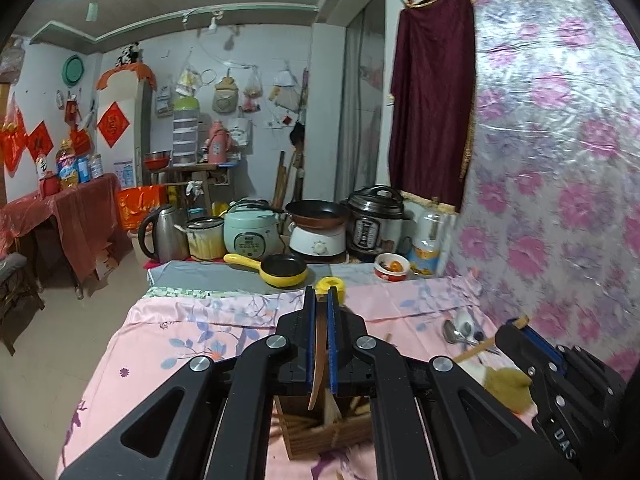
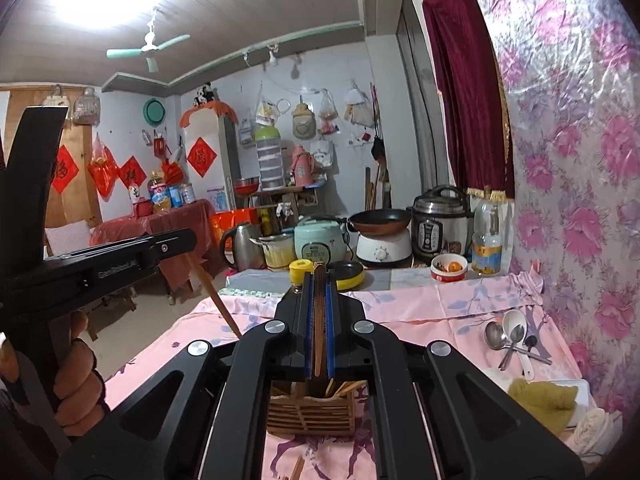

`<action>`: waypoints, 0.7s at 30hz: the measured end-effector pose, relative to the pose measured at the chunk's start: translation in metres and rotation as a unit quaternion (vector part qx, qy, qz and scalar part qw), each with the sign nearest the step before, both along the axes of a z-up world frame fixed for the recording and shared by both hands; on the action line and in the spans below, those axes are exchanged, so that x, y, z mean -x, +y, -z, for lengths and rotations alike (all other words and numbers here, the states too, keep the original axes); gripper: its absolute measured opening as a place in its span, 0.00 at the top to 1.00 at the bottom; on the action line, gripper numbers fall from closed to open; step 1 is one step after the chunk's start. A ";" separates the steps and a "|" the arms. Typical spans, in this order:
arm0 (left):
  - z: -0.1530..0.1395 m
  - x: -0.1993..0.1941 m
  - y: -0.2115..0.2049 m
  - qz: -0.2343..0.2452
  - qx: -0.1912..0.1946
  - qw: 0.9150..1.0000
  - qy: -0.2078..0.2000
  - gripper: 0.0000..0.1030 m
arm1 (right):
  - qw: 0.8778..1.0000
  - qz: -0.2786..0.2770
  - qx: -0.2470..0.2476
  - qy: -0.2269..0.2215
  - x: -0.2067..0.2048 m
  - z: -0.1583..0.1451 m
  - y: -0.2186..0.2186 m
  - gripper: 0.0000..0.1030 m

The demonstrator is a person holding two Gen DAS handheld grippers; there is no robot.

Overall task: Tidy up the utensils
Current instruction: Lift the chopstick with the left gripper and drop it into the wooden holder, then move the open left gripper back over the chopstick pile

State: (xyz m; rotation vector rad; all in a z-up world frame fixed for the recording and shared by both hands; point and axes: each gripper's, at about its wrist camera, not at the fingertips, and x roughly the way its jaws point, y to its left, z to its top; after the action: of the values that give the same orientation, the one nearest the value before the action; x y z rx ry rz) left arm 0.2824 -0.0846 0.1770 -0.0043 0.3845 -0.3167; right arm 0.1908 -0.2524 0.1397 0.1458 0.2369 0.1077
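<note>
Overhead, both grippers, left gripper (image 1: 321,300) and right gripper (image 2: 319,280), clamped chopsticks (image 2: 319,320) above the wooden holder (image 2: 311,414), ready for dropping in.

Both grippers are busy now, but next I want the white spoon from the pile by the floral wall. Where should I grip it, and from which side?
Take the white spoon by its handle, which runs back toward the camera. Its bowl is broad and sits against the metal spoons, whose handles cross it. Come from above at the near end, probably jaws across the handle's width, on the side away from the floral wall.
</note>
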 end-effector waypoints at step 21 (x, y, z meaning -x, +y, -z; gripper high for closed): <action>0.049 0.065 0.044 -0.064 -0.005 0.998 0.005 0.20 | 0.999 0.028 -0.035 0.026 0.046 0.030 -0.012 0.54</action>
State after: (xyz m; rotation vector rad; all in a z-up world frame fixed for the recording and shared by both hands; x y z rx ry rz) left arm 0.2177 -0.0411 0.1283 -0.0202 0.3945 -0.1882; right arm 0.1449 -0.2643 0.1093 0.2243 0.2814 0.0566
